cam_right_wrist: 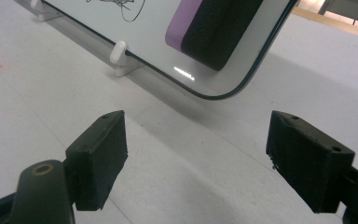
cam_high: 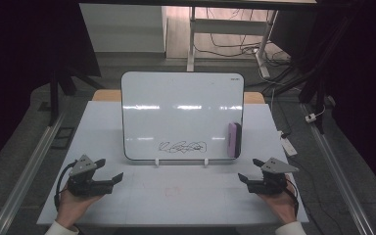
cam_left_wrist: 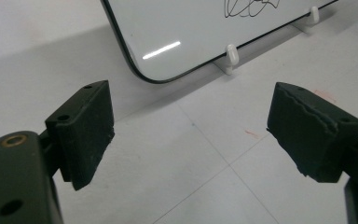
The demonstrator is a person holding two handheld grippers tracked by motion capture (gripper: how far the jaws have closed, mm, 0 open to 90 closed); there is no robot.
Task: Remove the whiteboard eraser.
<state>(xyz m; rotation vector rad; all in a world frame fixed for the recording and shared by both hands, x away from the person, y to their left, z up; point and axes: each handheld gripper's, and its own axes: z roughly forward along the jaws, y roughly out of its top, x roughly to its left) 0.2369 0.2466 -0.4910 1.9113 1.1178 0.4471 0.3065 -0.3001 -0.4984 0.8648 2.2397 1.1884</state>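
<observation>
A light-coloured table (cam_high: 103,147) carries faint red smudges (cam_high: 172,191) near its front. Behind it, a white desk frame (cam_high: 192,44) stands over tangled cables (cam_high: 235,49) on the floor.

We are wearing white cuffs at both wrists. Our left gripper (cam_high: 111,171) and right gripper (cam_high: 247,170) are showing matte black bodies, grey three-cornered plates on top, thick black pads (cam_left_wrist: 85,133) with small screw holes, a brass-ringed hole, and black cables trailing back.

Dim, soft frames; ceiling-light glare streaks the whiteboard (cam_high: 182,115), surroundings dark.
</observation>
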